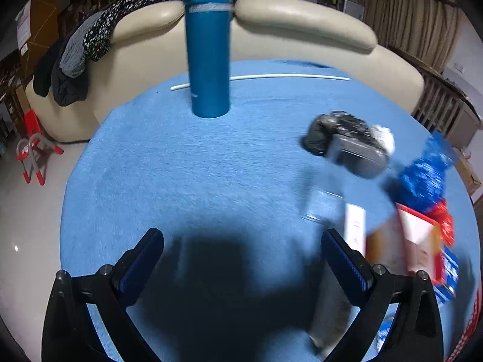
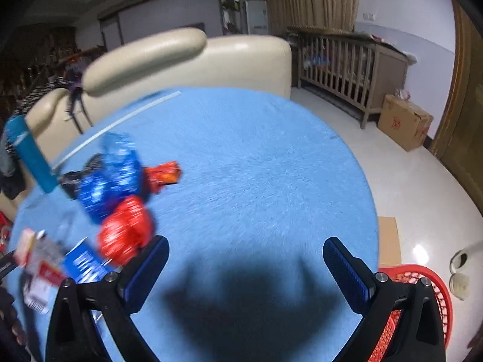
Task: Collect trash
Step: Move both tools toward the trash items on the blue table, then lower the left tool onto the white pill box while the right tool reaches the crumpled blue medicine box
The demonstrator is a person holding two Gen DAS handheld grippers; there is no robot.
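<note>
Left gripper gaping wide over fuzzy blue cloth, right gripper gaping too, crinkly foil wrappers lying beside it, cylindrical bottle standing upright

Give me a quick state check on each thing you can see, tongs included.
left tongs: open, empty, over the cloth
right tongs: open, empty
teal bottle: upright, cap on
blue wrapper: crumpled, on the cloth
red wrapper: crumpled, beside the blue one
black bag: scrunched
red basket: below the table edge, contents hidden
</note>
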